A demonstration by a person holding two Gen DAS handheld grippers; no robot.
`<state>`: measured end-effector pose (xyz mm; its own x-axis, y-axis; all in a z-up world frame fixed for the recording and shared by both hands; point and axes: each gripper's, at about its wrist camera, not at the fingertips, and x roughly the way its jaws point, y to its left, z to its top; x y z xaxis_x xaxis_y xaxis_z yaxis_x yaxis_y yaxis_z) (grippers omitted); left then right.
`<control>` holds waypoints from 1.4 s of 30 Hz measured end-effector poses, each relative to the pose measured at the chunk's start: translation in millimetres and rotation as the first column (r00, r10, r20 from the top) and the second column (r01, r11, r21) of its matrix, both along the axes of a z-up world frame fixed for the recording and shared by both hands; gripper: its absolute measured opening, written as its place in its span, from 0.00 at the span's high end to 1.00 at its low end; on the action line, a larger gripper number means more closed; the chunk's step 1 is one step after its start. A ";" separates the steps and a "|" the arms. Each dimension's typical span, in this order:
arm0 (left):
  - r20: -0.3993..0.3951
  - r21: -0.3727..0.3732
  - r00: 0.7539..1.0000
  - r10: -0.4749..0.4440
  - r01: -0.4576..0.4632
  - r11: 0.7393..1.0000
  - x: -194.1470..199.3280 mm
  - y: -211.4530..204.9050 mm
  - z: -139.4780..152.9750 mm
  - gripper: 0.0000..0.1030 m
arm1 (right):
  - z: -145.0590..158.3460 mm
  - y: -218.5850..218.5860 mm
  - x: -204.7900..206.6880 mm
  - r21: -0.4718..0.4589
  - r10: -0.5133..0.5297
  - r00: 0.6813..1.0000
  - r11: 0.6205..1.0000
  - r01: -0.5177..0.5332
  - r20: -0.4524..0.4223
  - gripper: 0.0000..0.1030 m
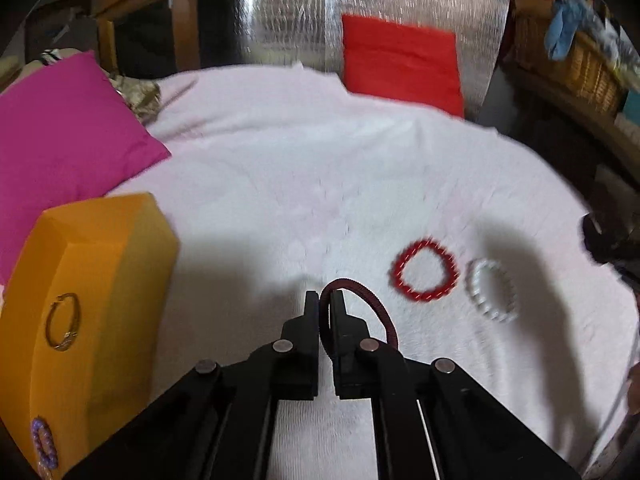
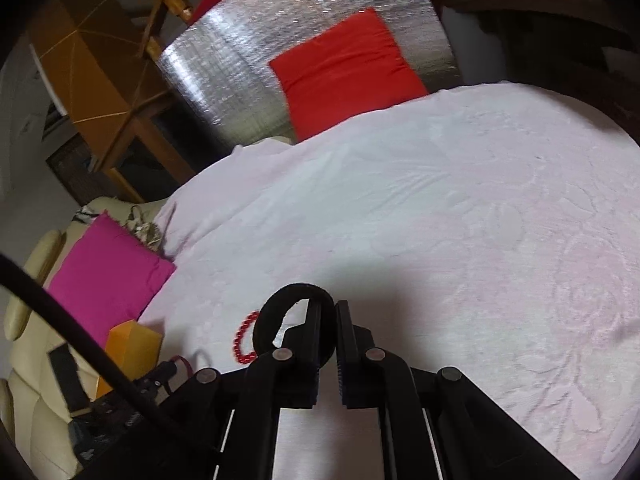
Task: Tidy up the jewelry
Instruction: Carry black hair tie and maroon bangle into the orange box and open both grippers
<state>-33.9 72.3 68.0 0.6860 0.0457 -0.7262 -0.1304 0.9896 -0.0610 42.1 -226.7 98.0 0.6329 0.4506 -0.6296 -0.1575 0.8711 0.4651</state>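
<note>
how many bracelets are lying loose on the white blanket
2: a red bead bracelet and a white bead bracelet just right of it, side by side. Others may be hidden behind the hand-held grippers.

Two beaded bracelets, red and white, two hair bands, one orange box, two cushions

Red bead bracelet beside white one (both flat on bedspread).

Beaded bracelet left of pearl bracelet
</note>
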 end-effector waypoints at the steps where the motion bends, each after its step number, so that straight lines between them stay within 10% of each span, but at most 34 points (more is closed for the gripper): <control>1: 0.019 -0.003 1.000 0.006 -0.006 1.000 -4.7 0.2 6.3 0.95 | 1.5 5.3 -1.5 0.003 0.014 1.000 1.000 -0.014 0.008 0.92; 12: 0.190 -0.016 0.980 0.063 -0.061 0.998 -96.1 4.0 61.2 0.95 | 7.7 86.2 -37.0 -0.006 0.171 0.983 0.985 -0.171 0.073 0.92; 22: 0.213 -0.002 0.939 0.272 -0.278 0.961 -188.8 119.6 93.9 0.95 | 29.2 184.6 -97.8 0.049 0.373 0.922 0.924 -0.379 0.103 0.92; 28: 0.152 -0.020 0.914 0.377 -0.378 0.926 -220.0 174.4 69.6 0.95 | 43.4 265.0 -125.9 0.014 0.510 0.854 0.858 -0.514 0.101 0.92; 42: -0.010 -0.110 0.953 0.304 -0.303 0.947 -216.3 173.7 8.1 0.95 | 4.3 399.0 -131.6 -0.147 0.639 0.763 0.749 -0.647 -0.098 0.90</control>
